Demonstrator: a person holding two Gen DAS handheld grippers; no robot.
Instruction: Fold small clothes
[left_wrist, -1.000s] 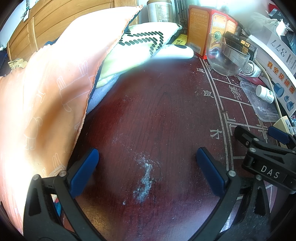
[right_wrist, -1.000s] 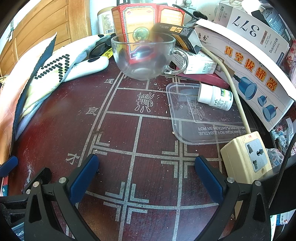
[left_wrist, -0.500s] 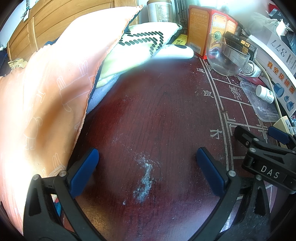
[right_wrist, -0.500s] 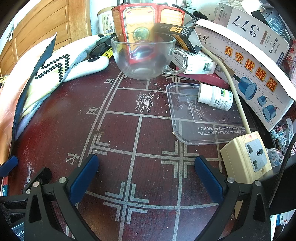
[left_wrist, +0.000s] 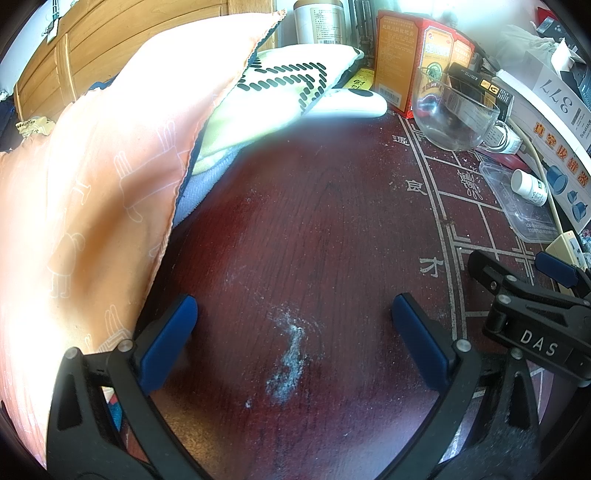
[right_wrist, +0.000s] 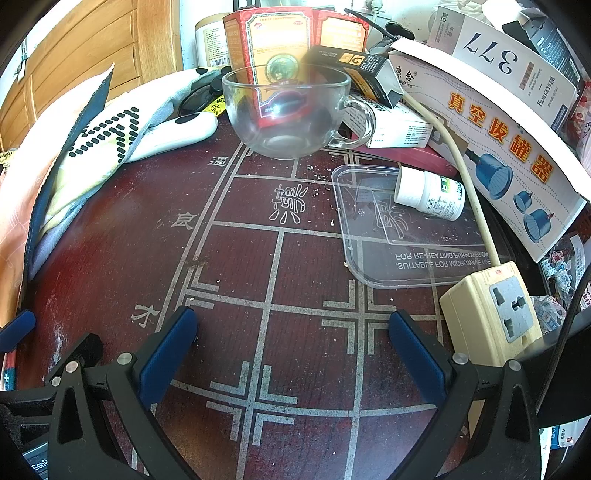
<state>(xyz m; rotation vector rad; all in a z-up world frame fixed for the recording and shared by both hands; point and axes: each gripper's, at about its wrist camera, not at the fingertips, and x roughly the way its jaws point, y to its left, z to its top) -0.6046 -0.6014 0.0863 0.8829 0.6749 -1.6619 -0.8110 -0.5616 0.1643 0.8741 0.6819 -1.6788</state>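
Left gripper (left_wrist: 293, 332) spread, empty; orange cloth (left_wrist: 92, 206) cut off by frame edge.

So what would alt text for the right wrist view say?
An open two-finger gripper hovers over a dark red table marked with a white grid. Beyond stand a glass cup, a pill bottle in a clear tray, and folded clothes at left.

A: How does the left gripper (left_wrist: 293, 341) stand?
B: Jaws spread wide, blue pads apart, nothing between them; it sits low.
A: And the right gripper (right_wrist: 291, 349)?
B: Likewise spread and empty; just beside the left, on its right.
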